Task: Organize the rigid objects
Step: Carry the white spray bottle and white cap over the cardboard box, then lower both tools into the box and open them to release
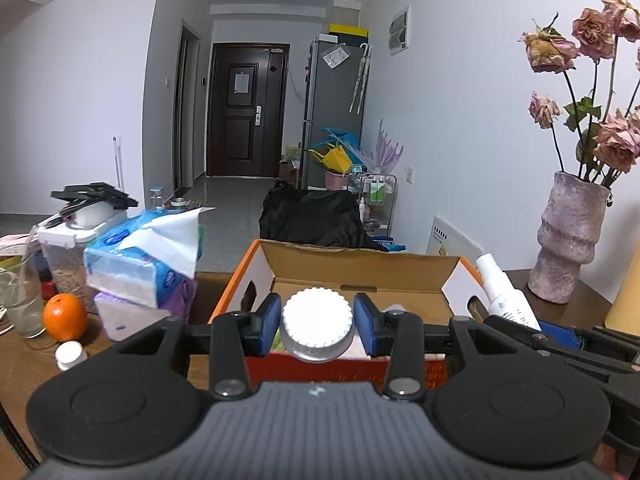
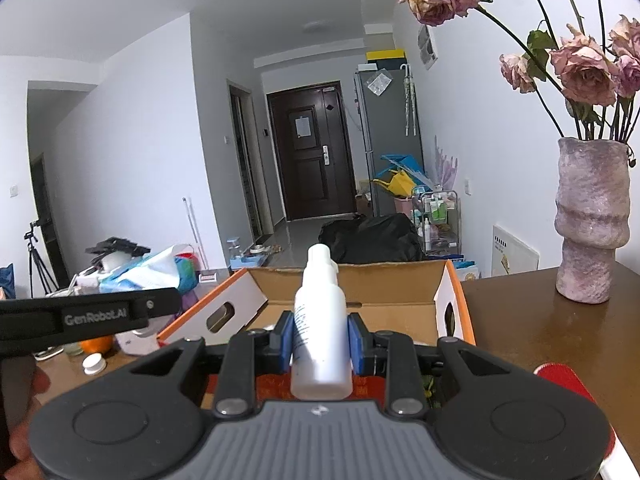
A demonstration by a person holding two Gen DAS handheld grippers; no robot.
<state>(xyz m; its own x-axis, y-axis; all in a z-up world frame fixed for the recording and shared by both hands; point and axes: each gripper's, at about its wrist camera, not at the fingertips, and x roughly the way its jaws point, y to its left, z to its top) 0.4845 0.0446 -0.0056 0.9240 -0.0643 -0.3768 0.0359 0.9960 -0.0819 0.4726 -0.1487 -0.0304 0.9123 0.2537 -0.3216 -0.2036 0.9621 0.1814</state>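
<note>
My left gripper (image 1: 318,322) is shut on a jar with a white ribbed lid (image 1: 317,318), held over the near edge of an open orange and white cardboard box (image 1: 352,264). My right gripper (image 2: 319,344) is shut on a white spray bottle (image 2: 320,320), upright between the blue pads (image 2: 285,342), also above the near side of the cardboard box (image 2: 360,280). In the left wrist view the spray bottle (image 1: 506,296) and the right gripper (image 1: 560,338) show at the right. The left gripper's arm (image 2: 92,314) crosses the right wrist view at the left.
On the brown table (image 2: 520,320) stand a pink vase with dried roses (image 1: 568,240), tissue packs (image 1: 144,264), an orange (image 1: 65,317), a glass (image 1: 22,300), a small white cap (image 1: 69,354) and a plastic container (image 1: 68,256). A red-topped object (image 2: 568,384) lies at the right.
</note>
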